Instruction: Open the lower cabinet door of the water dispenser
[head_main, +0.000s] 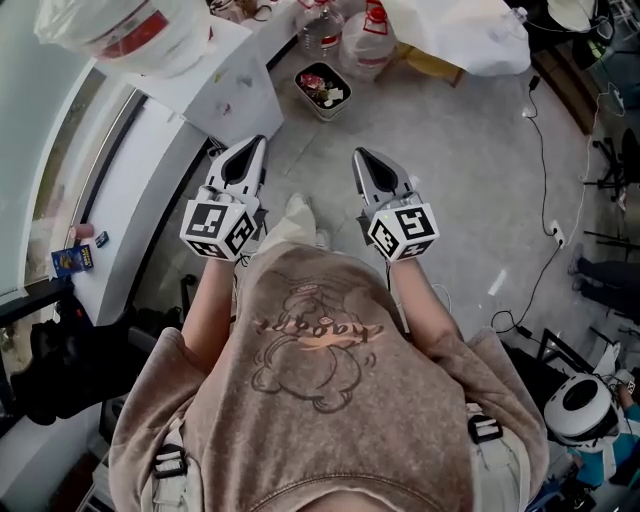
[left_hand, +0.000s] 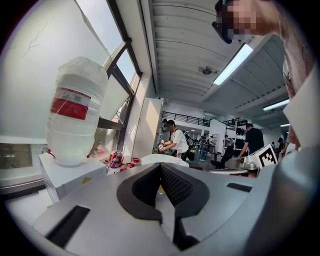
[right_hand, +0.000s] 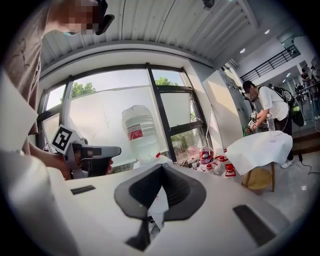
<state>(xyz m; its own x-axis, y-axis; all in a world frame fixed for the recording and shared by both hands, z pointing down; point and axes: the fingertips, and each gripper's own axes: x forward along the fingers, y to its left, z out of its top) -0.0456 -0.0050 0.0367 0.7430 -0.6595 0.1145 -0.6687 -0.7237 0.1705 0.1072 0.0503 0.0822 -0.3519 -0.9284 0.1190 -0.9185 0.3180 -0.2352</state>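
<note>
- Head view looks down over a person's tan sweatshirt (head_main: 320, 400). The left gripper (head_main: 256, 146) and right gripper (head_main: 361, 155) are held out side by side, level, above the grey floor (head_main: 450, 130).
- The water dispenser (head_main: 215, 90) is the white box by the window (right_hand: 100, 100). A big clear water bottle (left_hand: 75, 110) with a red label stands upended on top of it.
- The left gripper is the nearer of the two to the dispenser, off its front corner and not touching it. The right gripper is further out from the dispenser, on the far side of the left one.
- In the left gripper view the jaws are drawn together, tips meeting, with nothing caught between them.
- The right gripper view shows the same: jaws closed tight and empty, aimed towards the dispenser.
- The dispenser's lower cabinet door can't be made out from any view, so whether it is closed I cannot tell.
- Past the dispenser along the wall stand small red-capped bottles (right_hand: 227, 170), with a bowl (head_main: 322, 88) on the floor.
- Further from the dispenser is a white-draped table (right_hand: 260, 145).
</note>
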